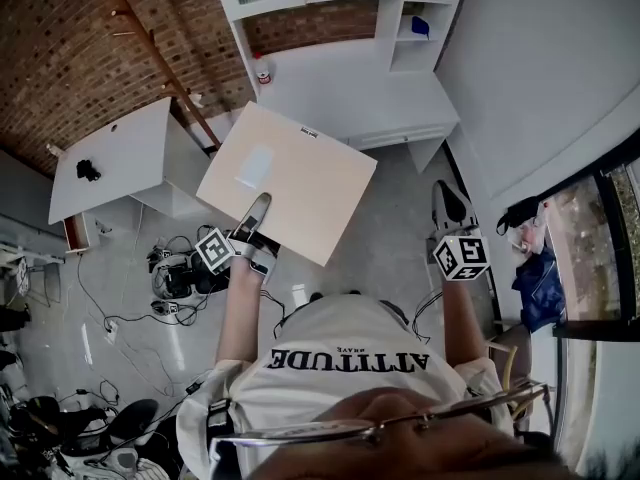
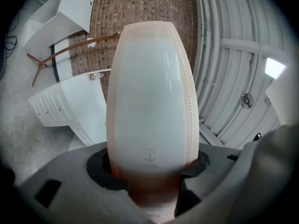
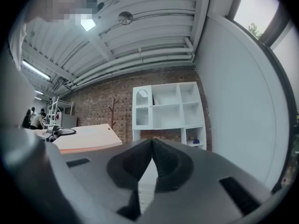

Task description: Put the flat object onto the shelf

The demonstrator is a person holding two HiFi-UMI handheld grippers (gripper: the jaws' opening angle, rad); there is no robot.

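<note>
The flat object is a large pale wooden board, held level above the floor in the head view. My left gripper is shut on its near edge, one jaw lying over the top face. In the left gripper view the board runs straight out from between the jaws of the left gripper. My right gripper hangs to the right of the board, shut with nothing in it; its jaws meet. The white shelf unit stands ahead against the brick wall, and the right gripper view also takes in the shelf unit.
A white desk stands to the left, with a wooden coat stand beside it. Cables and gear lie on the floor at my left. A red-capped bottle sits on the shelf's low top. A blue bag lies by the window at right.
</note>
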